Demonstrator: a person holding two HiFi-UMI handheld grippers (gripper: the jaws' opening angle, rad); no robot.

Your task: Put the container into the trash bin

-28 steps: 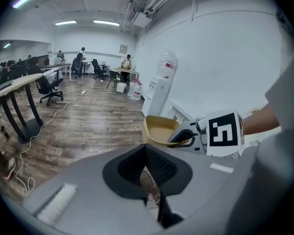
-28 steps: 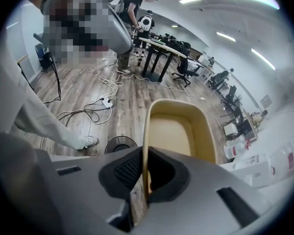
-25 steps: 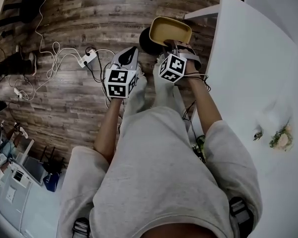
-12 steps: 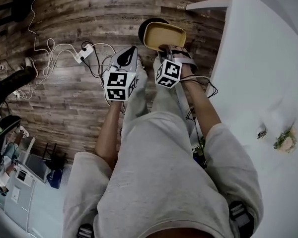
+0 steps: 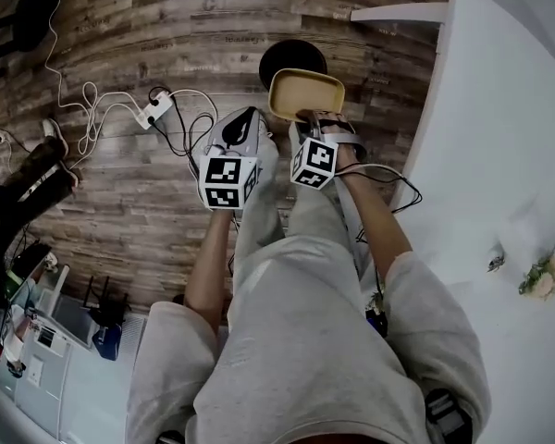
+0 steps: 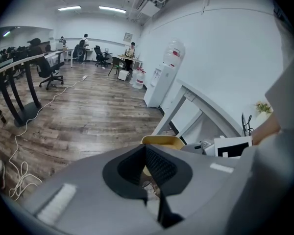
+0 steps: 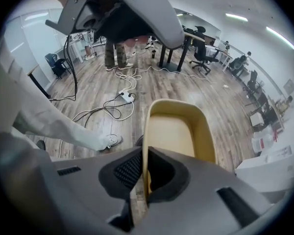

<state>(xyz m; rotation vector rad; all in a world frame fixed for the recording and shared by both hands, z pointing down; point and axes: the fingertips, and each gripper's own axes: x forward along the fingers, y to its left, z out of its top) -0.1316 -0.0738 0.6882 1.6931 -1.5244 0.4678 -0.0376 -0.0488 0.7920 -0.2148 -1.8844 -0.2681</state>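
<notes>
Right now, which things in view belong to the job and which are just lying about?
Job: container, gripped by right tongs; bin.
Lying about: power strip, table, water dispenser.

The shallow tan rounded-rectangular plastic container (image 5: 307,95) hangs open side up — overlapping the near rim of the round black trash bin (image 5: 289,56).
</notes>
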